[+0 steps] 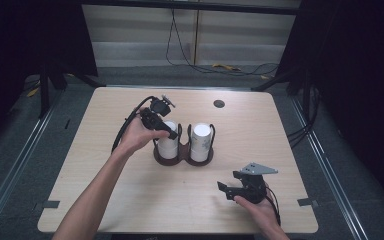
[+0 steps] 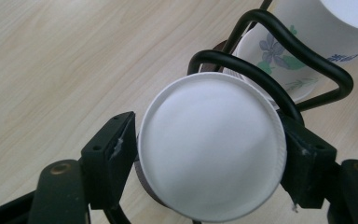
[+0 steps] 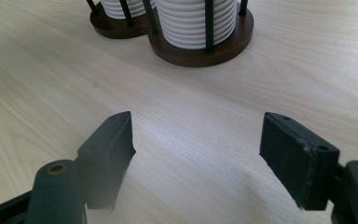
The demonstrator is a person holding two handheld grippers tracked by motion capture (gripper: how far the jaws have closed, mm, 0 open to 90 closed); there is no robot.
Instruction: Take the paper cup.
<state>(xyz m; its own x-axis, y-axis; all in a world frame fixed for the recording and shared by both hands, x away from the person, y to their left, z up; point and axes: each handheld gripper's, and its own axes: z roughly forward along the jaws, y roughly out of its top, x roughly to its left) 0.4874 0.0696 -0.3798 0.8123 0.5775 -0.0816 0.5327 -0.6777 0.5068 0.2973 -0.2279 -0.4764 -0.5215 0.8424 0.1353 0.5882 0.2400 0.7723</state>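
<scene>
Broadly, the pale wooden bench (image 1: 130, 200) with rounded corners takes up the middle of the high view, grey floor around it. Near the centre of the frame stands a dark brown double-ring cup holder with black wire uprights (image 1: 182, 156). Its two round bases touch, and each ring carries an upside-down stack of white paper cups: the left stack (image 1: 168, 142) and the right stack (image 1: 200, 141), side by side and upright. In the left tool view the top cup of the left stack (image 2: 213, 145) shows a flat white round bottom with a rolled rim, and the neighbouring cup at upper right bears a blue flower and green leaf print. In the right tool view the stacked rims (image 3: 186, 21) read as white ribs behind black wires.

The left tool (image 1: 161, 128) sits at the top of the left stack; its black jaws bracket the top cup on both sides, though I cannot tell whether the pads press on it. The right tool (image 1: 232, 188) rests low at the lower right of the frame, well apart from the holder, its jaws spread with bare bench between them.
</scene>
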